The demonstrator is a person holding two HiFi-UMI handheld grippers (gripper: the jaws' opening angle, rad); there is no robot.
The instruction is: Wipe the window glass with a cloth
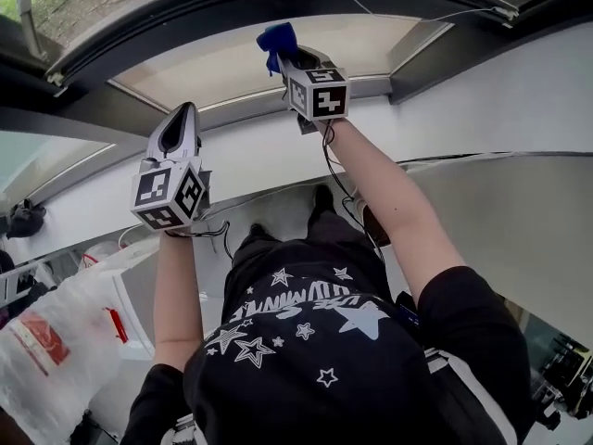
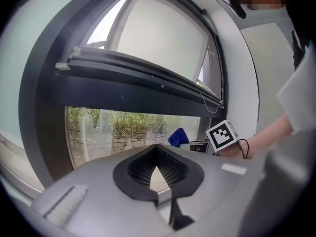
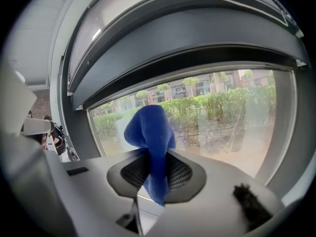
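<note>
The window glass (image 3: 227,112) fills the space ahead, with green bushes behind it. My right gripper (image 3: 156,154) is shut on a blue cloth (image 3: 150,127), which bulges up out of the jaws just short of the pane. In the head view the blue cloth (image 1: 276,41) tops the right gripper (image 1: 289,61), held up to the glass (image 1: 232,63). My left gripper (image 1: 178,130) is lower and to the left, away from the pane. Its jaws meet with nothing between them in the left gripper view (image 2: 157,151), where the cloth (image 2: 177,137) shows at the right against the glass (image 2: 118,130).
A dark window frame (image 1: 278,3) arches over the pane, and a tilted upper sash (image 2: 148,80) hangs above it. A white wall (image 1: 519,100) runs below the window. A white plastic bag (image 1: 46,341) sits low left. Cables (image 1: 335,176) trail from the right gripper.
</note>
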